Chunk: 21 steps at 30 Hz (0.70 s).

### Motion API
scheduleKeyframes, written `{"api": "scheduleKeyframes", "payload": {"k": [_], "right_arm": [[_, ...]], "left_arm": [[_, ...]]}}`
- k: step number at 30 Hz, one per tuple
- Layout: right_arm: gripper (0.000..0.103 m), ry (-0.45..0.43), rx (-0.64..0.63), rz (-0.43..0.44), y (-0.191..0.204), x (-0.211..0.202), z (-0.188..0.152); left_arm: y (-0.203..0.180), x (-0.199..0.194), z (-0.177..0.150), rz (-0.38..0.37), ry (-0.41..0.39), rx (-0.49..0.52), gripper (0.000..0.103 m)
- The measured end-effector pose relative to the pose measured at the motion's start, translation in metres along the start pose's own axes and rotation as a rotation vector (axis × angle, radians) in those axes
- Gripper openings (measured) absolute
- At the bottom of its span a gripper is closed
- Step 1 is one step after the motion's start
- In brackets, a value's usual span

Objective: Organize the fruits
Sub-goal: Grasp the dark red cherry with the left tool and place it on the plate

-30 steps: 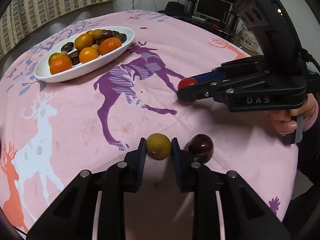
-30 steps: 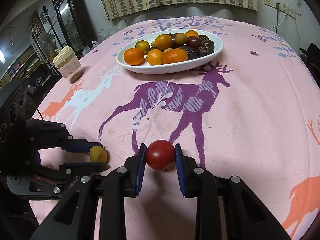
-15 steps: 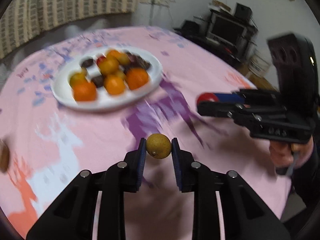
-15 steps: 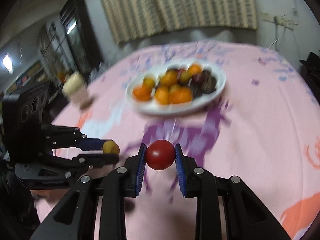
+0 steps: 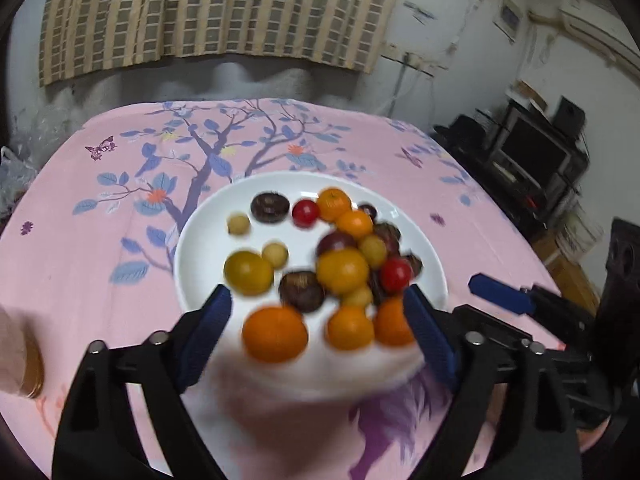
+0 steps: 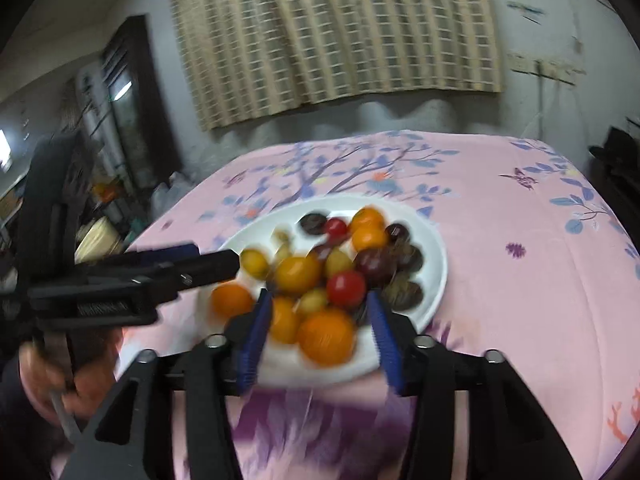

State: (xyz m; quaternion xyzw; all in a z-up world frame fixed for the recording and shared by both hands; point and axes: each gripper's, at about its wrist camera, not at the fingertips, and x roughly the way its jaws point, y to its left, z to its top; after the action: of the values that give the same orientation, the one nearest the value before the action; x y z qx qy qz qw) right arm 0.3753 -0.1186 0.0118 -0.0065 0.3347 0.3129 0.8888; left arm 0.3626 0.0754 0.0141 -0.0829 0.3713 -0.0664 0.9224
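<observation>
A white oval plate (image 5: 200,232) (image 6: 434,252) on the pink tablecloth holds several oranges, yellow fruits, red tomatoes and dark plums. My left gripper (image 5: 318,316) is open and empty over the plate's near edge. A yellow fruit (image 5: 248,272) lies on the plate just ahead of its left finger. My right gripper (image 6: 318,316) is open and empty over the plate's near edge, with a red tomato (image 6: 346,288) on the pile between its fingers. Each gripper shows in the other's view: the right one (image 5: 500,300) at right, the left one (image 6: 188,268) at left.
A beige jar (image 5: 16,356) stands at the table's left edge. A TV and shelves (image 5: 532,160) stand beyond the right side. A curtain (image 5: 208,12) hangs on the wall behind the table. Cabinets (image 6: 128,120) stand at the left in the right wrist view.
Both grippers moved from the table's near side to over the plate and opened. The yellow fruit and the red tomato left their jaws and now lie on the plate.
</observation>
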Motion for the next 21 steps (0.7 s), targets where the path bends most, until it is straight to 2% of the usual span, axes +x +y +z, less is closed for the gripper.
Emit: {"api": "scheduleKeyframes", "payload": {"k": [2, 4, 6, 8, 10, 12, 15, 18, 21], "right_arm": [[0.058, 0.032, -0.062, 0.025, 0.012, -0.018, -0.018], [0.058, 0.077, -0.112, 0.056, 0.023, -0.033, -0.032], [0.064, 0.113, -0.187, 0.139, 0.035, -0.051, -0.050], [0.065, 0.167, -0.302, 0.245, 0.048, -0.062, -0.069], [0.065, 0.200, -0.427, 0.249, 0.063, -0.070, -0.086], [0.065, 0.204, -0.518, 0.254, 0.077, -0.076, -0.098], [0.064, 0.217, -0.552, 0.276, 0.085, -0.080, -0.107], [0.061, 0.257, -0.569, 0.298, 0.090, -0.078, -0.119], [0.059, 0.286, -0.591, 0.258, 0.093, -0.073, -0.128]], "left_arm": [[-0.001, -0.024, -0.024, -0.018, -0.025, 0.010, 0.091], [-0.001, -0.035, -0.044, -0.064, 0.000, 0.027, 0.091], [-0.004, -0.046, -0.069, -0.125, 0.042, 0.076, 0.091], [-0.006, -0.053, -0.093, -0.152, 0.063, 0.126, 0.091], [-0.012, -0.057, -0.115, -0.136, 0.100, 0.181, 0.091], [-0.020, -0.064, -0.128, -0.158, 0.097, 0.236, 0.091], [-0.029, -0.075, -0.137, -0.183, 0.065, 0.277, 0.091], [-0.032, -0.073, -0.139, -0.292, 0.114, 0.261, 0.084], [-0.043, -0.067, -0.142, -0.324, 0.153, 0.280, 0.075]]}}
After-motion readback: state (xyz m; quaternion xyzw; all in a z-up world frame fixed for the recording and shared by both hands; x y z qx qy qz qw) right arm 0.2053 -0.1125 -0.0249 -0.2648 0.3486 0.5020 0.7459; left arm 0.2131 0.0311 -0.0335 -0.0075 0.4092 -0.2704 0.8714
